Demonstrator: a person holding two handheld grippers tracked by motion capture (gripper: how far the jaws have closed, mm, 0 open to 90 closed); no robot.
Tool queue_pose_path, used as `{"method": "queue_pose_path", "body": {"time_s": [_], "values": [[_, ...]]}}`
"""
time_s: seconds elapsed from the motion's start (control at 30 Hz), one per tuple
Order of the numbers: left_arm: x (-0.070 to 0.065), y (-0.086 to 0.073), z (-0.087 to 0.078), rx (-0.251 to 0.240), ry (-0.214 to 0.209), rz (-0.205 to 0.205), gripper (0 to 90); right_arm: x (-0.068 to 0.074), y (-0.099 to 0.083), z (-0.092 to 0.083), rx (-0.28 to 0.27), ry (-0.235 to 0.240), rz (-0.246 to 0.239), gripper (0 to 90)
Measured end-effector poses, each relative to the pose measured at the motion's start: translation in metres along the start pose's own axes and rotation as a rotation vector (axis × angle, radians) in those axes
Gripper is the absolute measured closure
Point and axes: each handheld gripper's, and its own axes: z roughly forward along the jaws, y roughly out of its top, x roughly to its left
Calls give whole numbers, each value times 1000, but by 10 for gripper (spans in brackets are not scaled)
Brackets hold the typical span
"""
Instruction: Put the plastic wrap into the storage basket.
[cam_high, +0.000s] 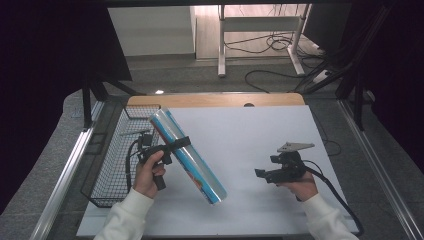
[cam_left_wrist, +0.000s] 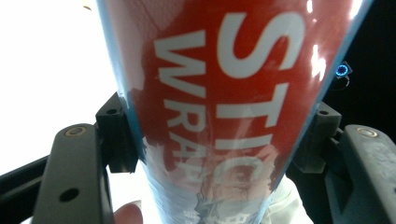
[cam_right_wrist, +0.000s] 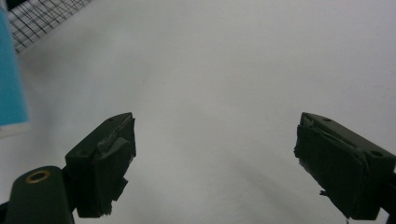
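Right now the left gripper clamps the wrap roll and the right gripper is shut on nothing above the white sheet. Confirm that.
Not quite: the right gripper is open, jaws wide apart over the white sheet, as the right gripper view shows. The left gripper does clamp the wrap roll.

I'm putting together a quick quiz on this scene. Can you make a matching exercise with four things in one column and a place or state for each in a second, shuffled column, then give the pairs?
Things:
1. roll of wrap
2. wire basket
3. right gripper
4. left gripper

Places or states:
A. jaws apart, nothing between them, over the white table
B. at the table's left edge, black mesh
C. clamped around a roll, near its upper half
D. held slanted above the table, blue with a red label

Pairs: 1-D, 2-B, 3-A, 4-C
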Motion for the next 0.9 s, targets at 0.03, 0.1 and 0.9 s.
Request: {"method": "queue_pose_path", "body": {"time_s": [0.03, 0.1, 0.9], "values": [[-1, 1, -3, -4, 6, 4, 322, 0, 0, 0, -1, -2, -3, 127], [-2, 2, -7, -6, 9, 9, 322, -1, -1, 0, -2, -3, -5, 127], [-8, 23, -52, -49, 59, 36, 322, -5, -4, -1, -1, -32, -15, 128]]}}
